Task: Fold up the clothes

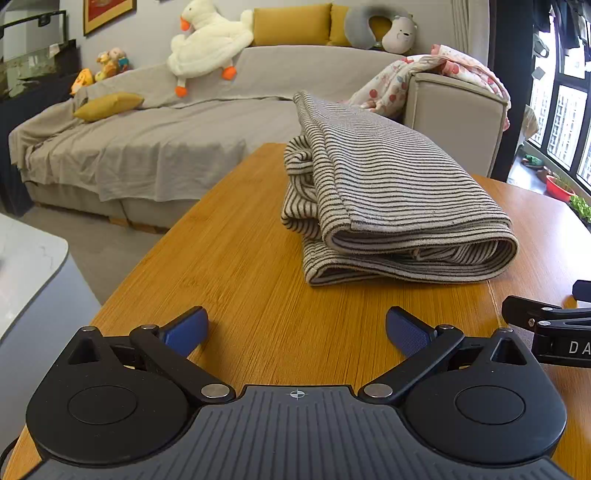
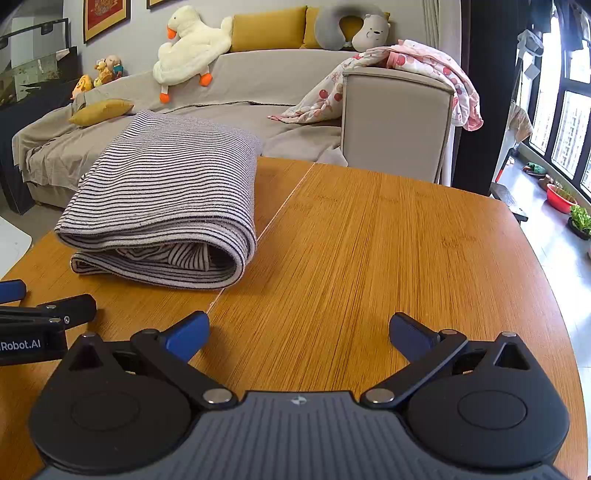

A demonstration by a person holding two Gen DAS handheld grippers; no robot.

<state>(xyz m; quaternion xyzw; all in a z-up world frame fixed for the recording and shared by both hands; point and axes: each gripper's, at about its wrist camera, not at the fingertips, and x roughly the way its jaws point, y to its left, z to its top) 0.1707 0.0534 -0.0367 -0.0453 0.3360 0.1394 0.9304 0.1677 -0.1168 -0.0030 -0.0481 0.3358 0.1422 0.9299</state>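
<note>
- Striped garment [image 1: 388, 192] folded into a thick bundle, lying flat on the wooden worktop [image 1: 258, 258], toward its far side.
- Rolled fold edge facing the cameras, loose striped layers showing inside the fold; looser bunched fabric along the bundle's left side in the left wrist view.
- Left claw [image 1: 297, 330] low over the worktop, near side, blue fingers [image 1: 186, 328] spread wide, nothing between them; well short of the garment, not touching it.
- Right claw [image 2: 299, 334] likewise spread wide and empty, over bare wood, apart from the garment [image 2: 166, 199], which sits ahead and to its left.
- Both claws side by side: part of the right one visible at the right edge of the left wrist view, part of the left one at the left edge of the right wrist view.
- Seam line [image 2: 273, 221] across the worktop [image 2: 388, 258], passing just beside the garment's right edge.
- Behind the worktop, a grey covered sofa [image 1: 147, 140] with a white plush duck [image 1: 207, 40], yellow cushions [image 1: 291, 24], a neck pillow [image 1: 364, 26] and a patterned pink blanket [image 1: 443, 70] draped over the armrest.
- Windows [image 2: 565, 122] on the right.
</note>
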